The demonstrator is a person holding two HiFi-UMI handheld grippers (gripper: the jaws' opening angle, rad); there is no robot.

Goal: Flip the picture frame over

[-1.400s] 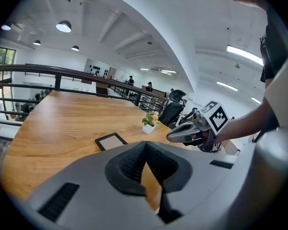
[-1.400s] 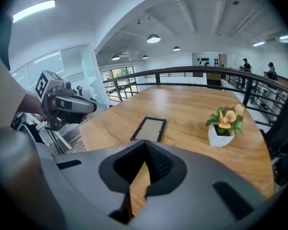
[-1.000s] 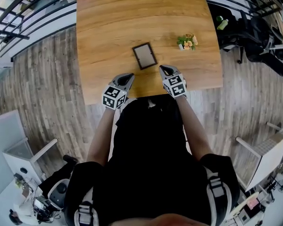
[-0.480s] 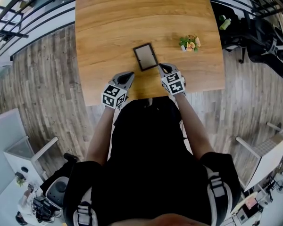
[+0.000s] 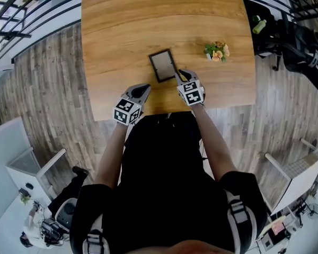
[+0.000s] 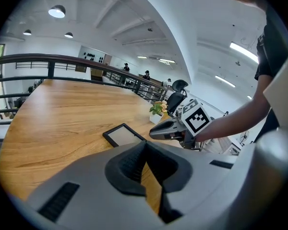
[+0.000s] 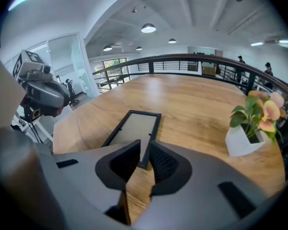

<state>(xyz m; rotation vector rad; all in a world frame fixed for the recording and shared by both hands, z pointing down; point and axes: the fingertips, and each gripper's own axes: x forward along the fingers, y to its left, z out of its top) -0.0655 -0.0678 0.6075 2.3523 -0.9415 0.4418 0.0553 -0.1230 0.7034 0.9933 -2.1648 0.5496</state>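
Observation:
A black picture frame (image 5: 162, 65) lies flat on the wooden table (image 5: 122, 25), its pale panel with small side tabs facing up. In the right gripper view the near corner of the picture frame (image 7: 132, 131) sits between the slightly parted jaws of my right gripper (image 7: 145, 142). Those jaws have just been opening and the pads do not press on it. In the head view my right gripper (image 5: 180, 73) reaches the frame's near right corner. My left gripper (image 5: 146, 88) is shut and empty, left of the frame near the table's front edge. The left gripper view shows the picture frame (image 6: 125, 134) ahead of my left gripper (image 6: 146, 142).
A small potted plant (image 5: 217, 51) in a white pot stands right of the frame, seen as the potted plant (image 7: 252, 126) close by the right gripper. The table's front edge runs just behind both grippers. A dark railing (image 7: 192, 61) borders the far side.
My right gripper moved forward and down to the frame's near right corner, and its jaws parted around that corner. The left gripper sank slightly and stayed shut.

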